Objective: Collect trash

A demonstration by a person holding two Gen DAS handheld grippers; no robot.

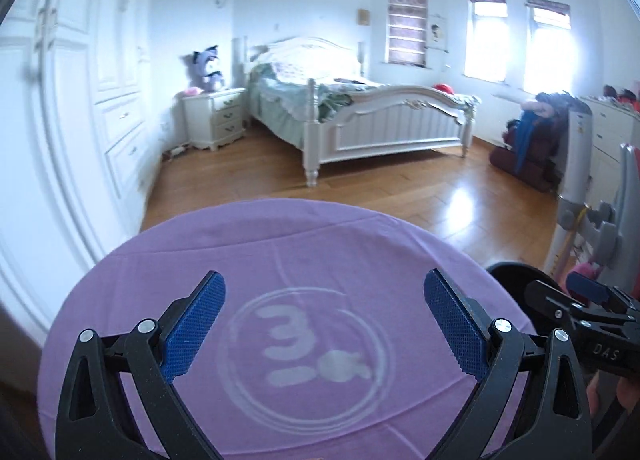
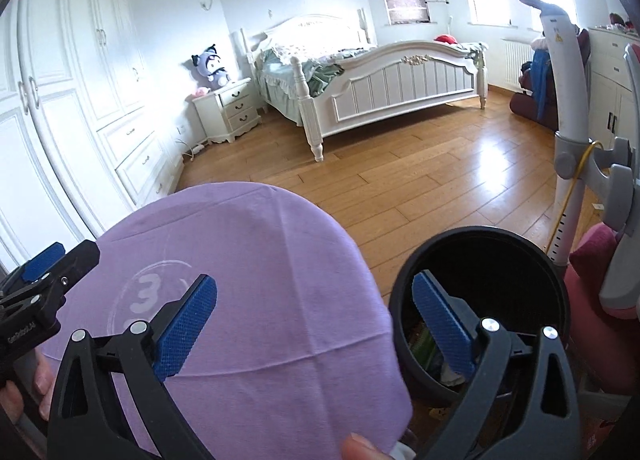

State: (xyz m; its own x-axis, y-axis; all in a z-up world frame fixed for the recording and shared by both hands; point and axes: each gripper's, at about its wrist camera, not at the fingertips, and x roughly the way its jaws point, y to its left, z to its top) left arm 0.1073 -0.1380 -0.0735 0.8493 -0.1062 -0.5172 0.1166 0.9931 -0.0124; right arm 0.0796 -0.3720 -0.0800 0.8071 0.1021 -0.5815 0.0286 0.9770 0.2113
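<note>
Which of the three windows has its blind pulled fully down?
The leftmost window, nearest the bed's headboard: its patterned blind covers all the glass. The other two show bright glass.

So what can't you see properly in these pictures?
- Left wrist view: the black bin is mostly hidden behind the right gripper.
- Right wrist view: what lies in the bin is dark and partly behind a jaw.
- Both views: what the purple cloth covers is hidden.
- Left wrist view: the plush toy is blurred.

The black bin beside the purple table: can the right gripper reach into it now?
Probably yes. The right gripper is open and one finger already shows over the black bin's open mouth; nothing covers it.
</note>
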